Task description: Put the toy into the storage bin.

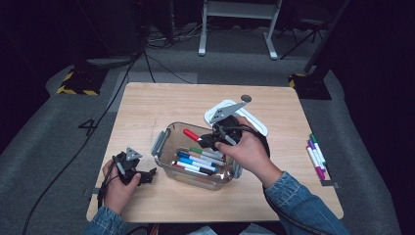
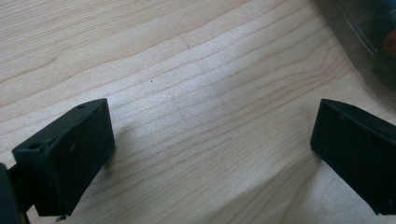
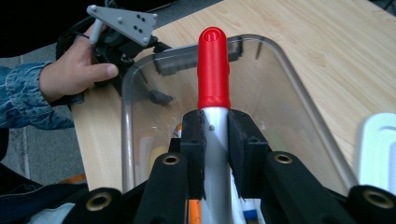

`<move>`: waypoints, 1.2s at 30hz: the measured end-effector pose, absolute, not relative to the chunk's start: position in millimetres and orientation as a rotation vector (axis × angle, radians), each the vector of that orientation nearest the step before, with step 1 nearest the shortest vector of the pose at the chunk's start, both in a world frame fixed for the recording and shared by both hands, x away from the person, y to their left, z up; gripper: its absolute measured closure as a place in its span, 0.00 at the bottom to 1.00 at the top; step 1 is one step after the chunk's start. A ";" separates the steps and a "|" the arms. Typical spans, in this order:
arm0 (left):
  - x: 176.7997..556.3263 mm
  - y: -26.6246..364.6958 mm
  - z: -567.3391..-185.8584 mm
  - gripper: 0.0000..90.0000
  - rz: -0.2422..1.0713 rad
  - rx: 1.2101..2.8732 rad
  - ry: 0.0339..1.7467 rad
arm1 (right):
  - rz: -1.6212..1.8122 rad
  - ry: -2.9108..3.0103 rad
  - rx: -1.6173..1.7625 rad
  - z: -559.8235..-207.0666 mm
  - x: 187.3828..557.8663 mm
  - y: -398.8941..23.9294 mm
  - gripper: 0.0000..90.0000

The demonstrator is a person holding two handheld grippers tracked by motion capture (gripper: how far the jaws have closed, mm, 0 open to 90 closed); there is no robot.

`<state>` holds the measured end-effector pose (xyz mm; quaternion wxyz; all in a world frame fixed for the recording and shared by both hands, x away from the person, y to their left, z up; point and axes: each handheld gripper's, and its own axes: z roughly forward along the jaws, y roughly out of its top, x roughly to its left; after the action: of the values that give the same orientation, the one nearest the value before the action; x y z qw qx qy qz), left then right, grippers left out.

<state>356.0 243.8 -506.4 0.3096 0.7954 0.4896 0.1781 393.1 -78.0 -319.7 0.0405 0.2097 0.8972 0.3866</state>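
Note:
A clear plastic bin (image 1: 166, 139) stands mid-table with several markers (image 1: 198, 161) lying in it. Over the bin my right gripper (image 1: 208, 139) is shut on a red-capped marker (image 1: 191, 134); in the right gripper view its silver barrel (image 3: 215, 140) sits clamped between the pads, the red cap (image 3: 213, 70) pointing out over the bin wall (image 3: 299, 93). At the table's front left my left gripper (image 1: 147, 176) rests low, left of the bin. The left gripper view has its fingers (image 2: 70, 158) wide apart over bare wood, nothing between them.
A white lid (image 1: 254, 120) lies behind the bin. Three markers (image 1: 315, 154) lie near the table's right edge. The bin's corner (image 2: 369, 42) sits just beyond my left gripper. Bare wood stretches along the far and left parts of the table (image 1: 147, 105).

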 end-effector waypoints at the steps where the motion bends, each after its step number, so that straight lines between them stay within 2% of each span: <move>1: 356.0 243.8 -506.4 0.00 0.471 2.101 1.293 | 1.184 2.748 0.642 -319.7 393.1 -78.0 0.86; 16: 356.0 243.8 -506.4 0.00 0.471 2.101 1.293 | 1.095 2.892 0.511 -354.2 391.7 -33.9 0.86; 36: 356.0 243.8 -506.4 0.00 0.471 2.101 1.293 | 0.909 3.004 0.446 -405.0 397.9 -9.7 0.86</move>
<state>356.0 243.8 -506.4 0.3096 0.7954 0.4895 0.1782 397.9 -9.7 -405.0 -0.0142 0.1407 0.9476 0.2866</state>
